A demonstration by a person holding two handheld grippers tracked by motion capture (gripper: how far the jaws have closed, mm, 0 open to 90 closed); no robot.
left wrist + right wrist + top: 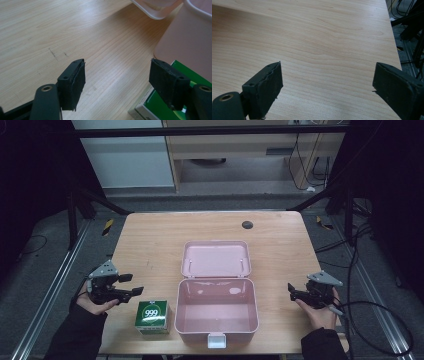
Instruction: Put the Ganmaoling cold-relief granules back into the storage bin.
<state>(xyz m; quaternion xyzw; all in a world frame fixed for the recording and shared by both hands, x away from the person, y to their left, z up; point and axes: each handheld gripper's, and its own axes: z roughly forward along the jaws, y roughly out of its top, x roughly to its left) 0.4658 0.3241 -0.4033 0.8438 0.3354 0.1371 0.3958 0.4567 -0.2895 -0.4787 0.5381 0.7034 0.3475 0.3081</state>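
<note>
The work in hand looks like packing the green box point(152, 317) into the open pink case point(217, 311), and the left gripper point(131, 285) is the one placed to do it. Its jaws stand apart with nothing between them but bare table point(150, 245); in the left gripper view the green box point(160, 110) lies just beyond and under the right-hand jaw, off to that side rather than centred in the gap, with the pink case wall point(185, 42) rising right behind it. To do this step well, the gripper should, in my judgement, shift toward that right-hand jaw until the box sits squarely between the pads, then come down over it so the pads meet two opposite flat sides, not a corner. The box stands close to the case, nearly touching its wall, so the jaw on the case side needs to slip into a narrow gap; nudging the box a little away first may be safer than forcing it. A firm but gentle squeeze suits thin cardboard. The right gripper point(292, 291) rests on the far side of the case, jaws released and wide over bare wood in its own view point(327, 82), holding nothing; it could steady the case rim if the case slides during the drop.
</note>
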